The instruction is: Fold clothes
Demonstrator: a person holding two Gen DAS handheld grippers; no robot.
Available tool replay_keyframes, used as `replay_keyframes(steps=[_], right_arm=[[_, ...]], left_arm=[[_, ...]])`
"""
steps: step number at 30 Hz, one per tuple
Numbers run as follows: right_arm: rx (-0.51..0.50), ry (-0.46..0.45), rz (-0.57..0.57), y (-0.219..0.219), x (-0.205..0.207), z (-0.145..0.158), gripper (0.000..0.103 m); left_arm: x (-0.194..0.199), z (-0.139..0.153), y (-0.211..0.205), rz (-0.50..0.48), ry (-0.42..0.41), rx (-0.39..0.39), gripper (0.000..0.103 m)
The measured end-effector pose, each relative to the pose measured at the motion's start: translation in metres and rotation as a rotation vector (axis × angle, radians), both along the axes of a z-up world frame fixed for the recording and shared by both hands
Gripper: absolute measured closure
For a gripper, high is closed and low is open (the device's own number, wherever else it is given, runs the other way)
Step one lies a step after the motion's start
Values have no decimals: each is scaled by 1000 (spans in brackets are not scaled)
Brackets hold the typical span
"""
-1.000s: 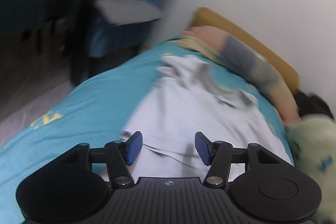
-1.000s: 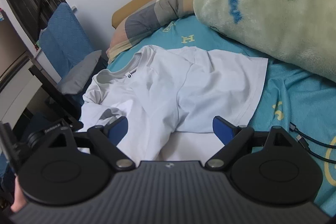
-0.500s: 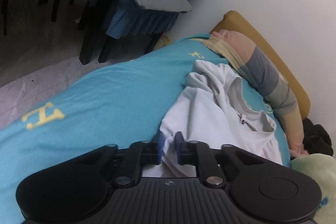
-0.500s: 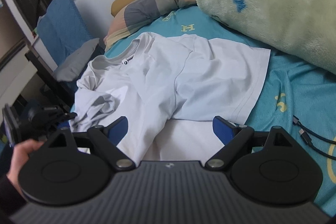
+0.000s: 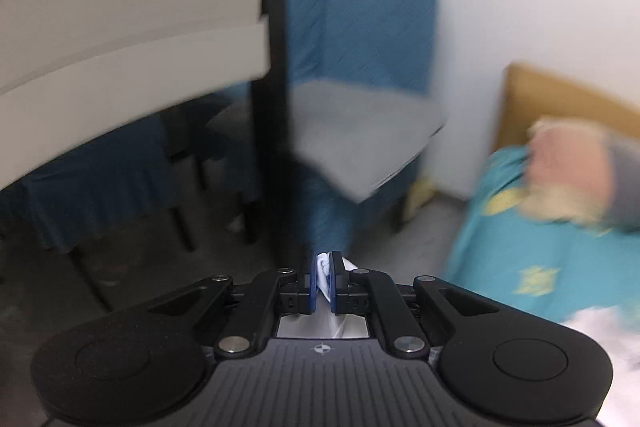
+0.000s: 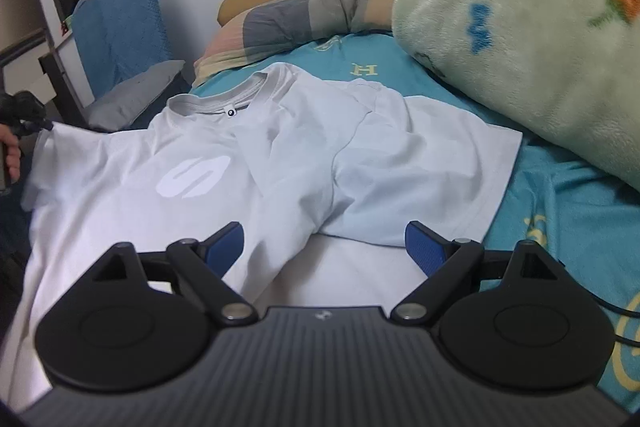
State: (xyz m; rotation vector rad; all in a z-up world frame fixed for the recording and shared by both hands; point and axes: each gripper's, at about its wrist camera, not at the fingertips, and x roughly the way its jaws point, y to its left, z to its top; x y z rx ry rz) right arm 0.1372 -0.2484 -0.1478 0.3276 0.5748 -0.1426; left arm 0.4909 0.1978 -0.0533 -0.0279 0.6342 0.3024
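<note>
While the white t-shirt (image 6: 280,163) lies spread on the bed (image 6: 560,195), the left hand-held gripper (image 5: 323,283) pinches its left sleeve; the right hand-held gripper (image 6: 324,247) hovers wide over the near hem.

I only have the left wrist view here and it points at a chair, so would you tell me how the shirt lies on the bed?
Observer: The white T-shirt lies front up, its far sleeve spread flat.
Operator: Is the right gripper holding any of it?
Observer: No, the right gripper hangs open above the hem.
Operator: What lies beyond that sleeve?
Observer: A pale green blanket, heaped on the bed.
</note>
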Motion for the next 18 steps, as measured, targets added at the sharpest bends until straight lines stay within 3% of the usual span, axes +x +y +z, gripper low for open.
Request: replay_keyframes(steps=[2,8,11,14,18], right_arm=[[-10,-9,7,2,2,0,14],[-47,-54,29,9,3,2,14],[-49,-52,38,12,5,1,14],[-69,-68,51,16,3,6,14],[-69,-108,74,17,-8,19,14]], left_arm=[[3,-21,6,-9,19,-34,91],[-30,-53,-10,-105,57,-150,51],[-75,-42,-31,-181,51,-174,41],[-141,-21,-62,-256,17,-146,26],[-233,13,-112,-346,-8,-111,22]])
